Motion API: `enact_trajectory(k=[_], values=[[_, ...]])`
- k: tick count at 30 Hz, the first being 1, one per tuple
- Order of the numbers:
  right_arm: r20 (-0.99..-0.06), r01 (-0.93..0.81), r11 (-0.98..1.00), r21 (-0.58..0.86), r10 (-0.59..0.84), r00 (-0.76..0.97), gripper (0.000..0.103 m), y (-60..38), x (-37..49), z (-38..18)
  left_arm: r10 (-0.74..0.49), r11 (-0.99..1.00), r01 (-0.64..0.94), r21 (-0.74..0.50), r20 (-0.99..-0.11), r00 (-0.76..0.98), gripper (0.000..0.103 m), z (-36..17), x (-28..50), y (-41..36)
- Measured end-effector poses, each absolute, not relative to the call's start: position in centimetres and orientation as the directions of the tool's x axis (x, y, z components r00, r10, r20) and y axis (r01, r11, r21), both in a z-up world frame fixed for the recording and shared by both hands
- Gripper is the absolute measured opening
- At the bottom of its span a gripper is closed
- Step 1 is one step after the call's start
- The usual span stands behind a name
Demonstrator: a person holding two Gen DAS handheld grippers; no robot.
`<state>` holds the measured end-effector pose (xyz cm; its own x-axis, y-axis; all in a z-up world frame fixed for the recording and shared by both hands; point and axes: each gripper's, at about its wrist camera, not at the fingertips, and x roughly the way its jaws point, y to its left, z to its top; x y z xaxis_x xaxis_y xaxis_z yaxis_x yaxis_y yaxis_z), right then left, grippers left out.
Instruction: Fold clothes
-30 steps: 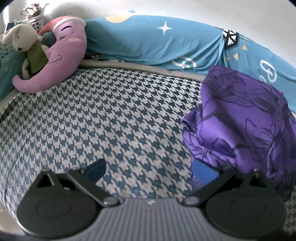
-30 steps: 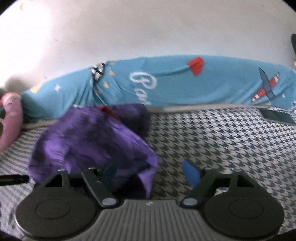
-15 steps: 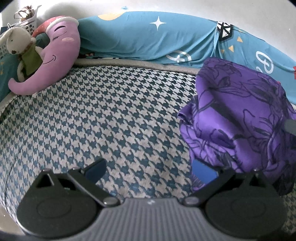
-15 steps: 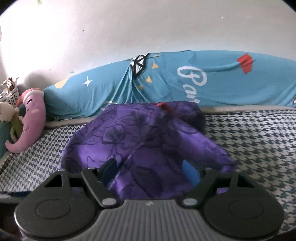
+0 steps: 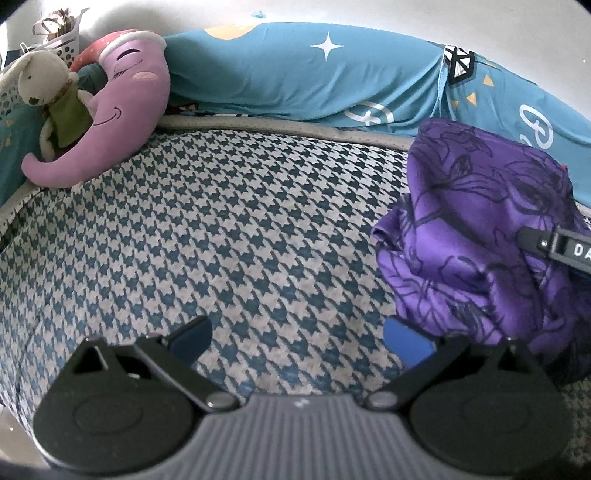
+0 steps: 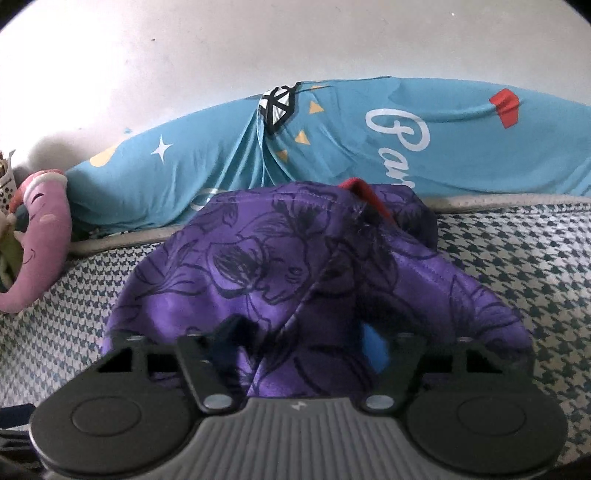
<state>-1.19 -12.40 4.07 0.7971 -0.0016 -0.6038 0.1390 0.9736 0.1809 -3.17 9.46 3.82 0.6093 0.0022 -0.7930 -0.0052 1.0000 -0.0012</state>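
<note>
A crumpled purple garment [image 5: 487,236] with dark flower outlines lies heaped on the houndstooth bed cover [image 5: 240,240]. My left gripper [image 5: 295,336] is open and empty, low over the cover, with the garment just to the right of its right finger. In the right wrist view the garment [image 6: 280,273] fills the middle. My right gripper [image 6: 301,343] is open with its fingers pushed into the cloth, and folds lie between them. A red tag [image 6: 365,192] shows at the garment's far edge. Part of the right gripper shows in the left wrist view [image 5: 557,247].
A long blue printed bolster [image 5: 332,74] lies along the wall behind the bed cover. A purple moon plush [image 5: 110,110] and a white rabbit toy [image 5: 48,81] sit at the far left, with a white basket [image 5: 62,33] behind them.
The right gripper swung left and moved in onto the garment, so its fingers now sit in the cloth. The left gripper shifted slightly and stays open.
</note>
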Motion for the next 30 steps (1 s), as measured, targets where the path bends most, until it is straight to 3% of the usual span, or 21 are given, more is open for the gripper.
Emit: enact_trajectory(k=[1, 3, 5, 8, 14, 22, 25, 27, 30], values=[[-0.603, 0.138, 0.972, 0.189, 0.004, 0.798, 0.046, -12.5, -1.3, 4.2, 0.004, 1.0, -0.007, -0.001, -0.792, 0.61, 0.103, 3.8, -3.1, 9.4], [-0.597, 0.137, 0.968, 0.212, 0.017, 0.802, 0.026, -12.8, -1.7, 4.7, 0.006, 1.0, -0.01, 0.0, -0.792, 0.61, 0.103, 3.9, -3.1, 9.5], [-0.581, 0.133, 0.963, 0.233, 0.028, 0.814, 0.015, -13.3, -2.5, 5.5, 0.006, 1.0, -0.016, -0.005, -0.788, 0.616, 0.103, 4.0, -3.0, 9.6], [-0.55, 0.167, 0.963, 0.212, -0.023, 0.835, 0.011, -14.2, -4.1, 7.0, 0.012, 1.0, -0.024, -0.003, -0.787, 0.617, 0.103, 4.0, -2.9, 9.6], [-0.546, 0.332, 0.933, 0.14, -0.207, 0.812, 0.01, -17.9, -7.9, 9.0, 0.011, 1.0, -0.021, -0.003, -0.782, 0.623, 0.103, 4.1, -3.3, 9.3], [-0.611, 0.523, 0.849, 0.077, -0.374, 0.697, 0.011, -23.3, -12.1, 10.1, -0.038, 0.999, 0.047, -0.011, -0.779, 0.626, 0.103, 4.1, -4.6, 7.3], [-0.594, 0.553, 0.829, 0.084, -0.403, 0.696, 0.018, -24.8, -13.8, 10.7, -0.061, 0.997, 0.08, -0.014, -0.776, 0.628, 0.103, 4.0, -5.0, 6.2], [-0.568, 0.555, 0.827, 0.088, -0.416, 0.71, 0.03, -25.3, -14.5, 11.2, -0.073, 0.995, 0.098, -0.013, -0.769, 0.635, 0.103, 4.0, -5.2, 5.3], [-0.547, 0.491, 0.863, 0.12, -0.355, 0.758, 0.035, -25.4, -14.7, 11.4, -0.087, 0.993, 0.118, -0.015, -0.762, 0.641, 0.103, 4.0, -5.4, 4.2]])
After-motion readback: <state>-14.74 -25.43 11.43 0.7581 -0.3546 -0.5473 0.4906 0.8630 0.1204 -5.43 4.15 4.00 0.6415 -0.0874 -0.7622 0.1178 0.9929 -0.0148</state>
